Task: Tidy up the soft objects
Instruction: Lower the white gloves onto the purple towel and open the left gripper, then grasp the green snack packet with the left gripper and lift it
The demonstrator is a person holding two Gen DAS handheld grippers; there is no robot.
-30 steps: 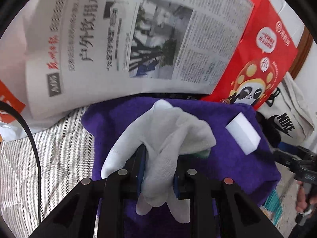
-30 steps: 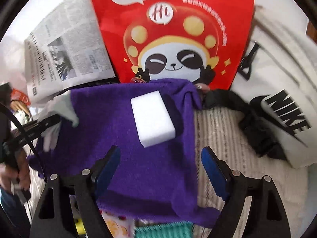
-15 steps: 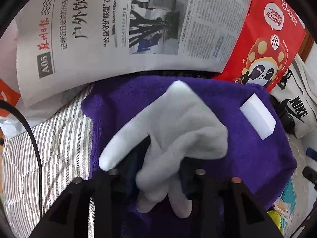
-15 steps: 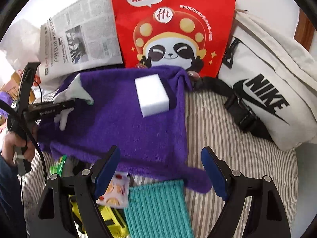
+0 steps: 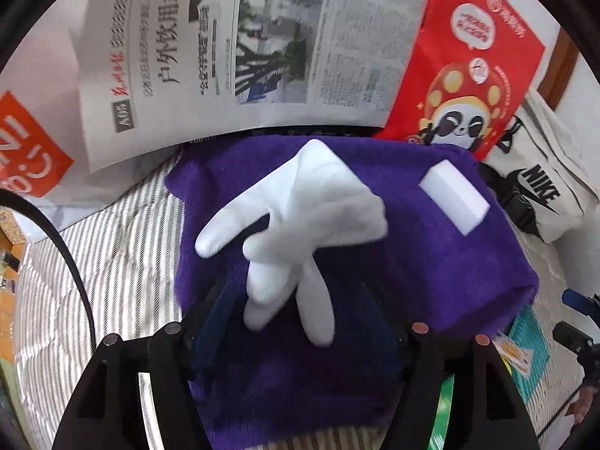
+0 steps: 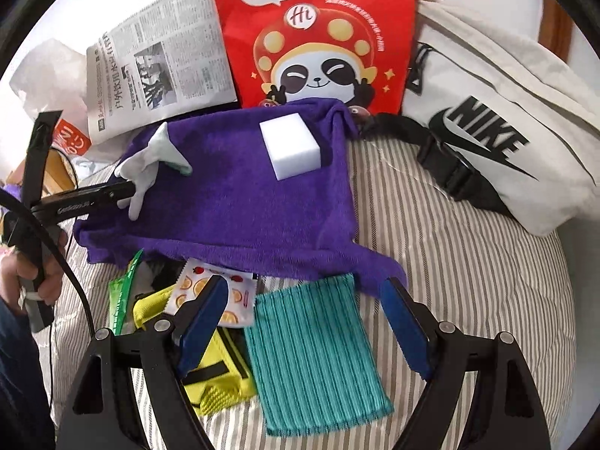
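I have just been opening the left gripper (image 5: 296,315); its fingers stand apart, the limp white fabric glove (image 5: 300,217) lies loose between them on the purple terry towel (image 5: 431,262). I should lift straight clear without snagging it.

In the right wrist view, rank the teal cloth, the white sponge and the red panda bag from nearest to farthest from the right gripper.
From the right gripper:
1. Teal cloth, lying between its fingers on the striped bedding.
2. White sponge, farther up, on the purple towel.
3. Red panda bag, standing behind the towel at the back.
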